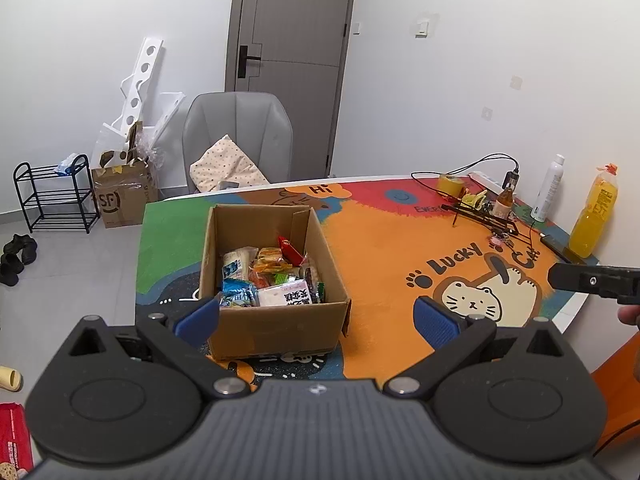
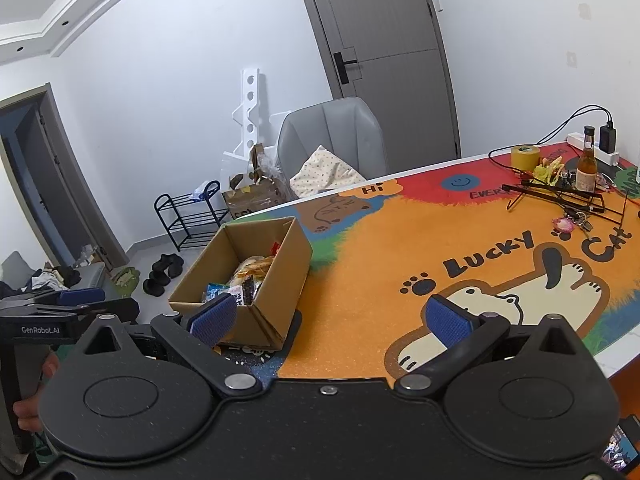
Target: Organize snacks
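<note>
Snacks [image 1: 272, 276] are lying piled inside the open cardboard box [image 1: 276, 332], which is sitting on the cat-print table mat [image 1: 380, 248] at roughly 11 o'clock from the left gripper [image 1: 316, 316]. We are holding both tools back from the box: the left gripper's jaws are standing wide apart and carrying nothing, and the right gripper [image 2: 330, 316] is likewise spread and carrying nothing. We are seeing no loose packets on the mat around the box. We are judging that this fits either a finished gathering or a sorting-out yet to come; the pictures are not settling which.
</note>
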Motion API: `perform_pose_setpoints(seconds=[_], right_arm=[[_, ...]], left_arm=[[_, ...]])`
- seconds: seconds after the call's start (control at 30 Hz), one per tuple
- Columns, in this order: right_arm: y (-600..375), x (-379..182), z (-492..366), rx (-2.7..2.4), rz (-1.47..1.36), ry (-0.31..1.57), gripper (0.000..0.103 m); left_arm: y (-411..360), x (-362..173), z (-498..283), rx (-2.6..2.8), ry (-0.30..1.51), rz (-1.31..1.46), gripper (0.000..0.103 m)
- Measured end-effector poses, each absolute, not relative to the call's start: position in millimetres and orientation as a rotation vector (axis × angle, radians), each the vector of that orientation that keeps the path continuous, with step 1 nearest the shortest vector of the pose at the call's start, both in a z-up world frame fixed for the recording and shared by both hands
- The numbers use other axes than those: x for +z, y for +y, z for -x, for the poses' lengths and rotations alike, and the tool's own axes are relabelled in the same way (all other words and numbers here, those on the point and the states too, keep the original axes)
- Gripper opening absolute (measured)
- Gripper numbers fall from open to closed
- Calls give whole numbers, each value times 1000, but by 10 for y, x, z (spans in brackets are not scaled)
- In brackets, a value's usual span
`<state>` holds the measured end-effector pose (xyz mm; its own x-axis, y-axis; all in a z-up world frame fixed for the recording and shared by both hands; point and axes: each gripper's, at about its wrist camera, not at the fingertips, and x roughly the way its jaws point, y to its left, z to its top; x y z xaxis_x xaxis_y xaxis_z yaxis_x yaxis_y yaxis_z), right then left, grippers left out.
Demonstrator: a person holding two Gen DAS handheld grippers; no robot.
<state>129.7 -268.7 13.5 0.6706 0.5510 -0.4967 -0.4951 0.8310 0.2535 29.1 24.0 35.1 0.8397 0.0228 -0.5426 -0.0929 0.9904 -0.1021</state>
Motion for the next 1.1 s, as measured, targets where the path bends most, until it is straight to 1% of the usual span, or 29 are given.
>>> perform_pose_setpoints(seconds=[1.1], right_arm=[[-2621,150,-1276,580,-65,592,103]], left_arm=[[235,324,-298,56,581,128,103]])
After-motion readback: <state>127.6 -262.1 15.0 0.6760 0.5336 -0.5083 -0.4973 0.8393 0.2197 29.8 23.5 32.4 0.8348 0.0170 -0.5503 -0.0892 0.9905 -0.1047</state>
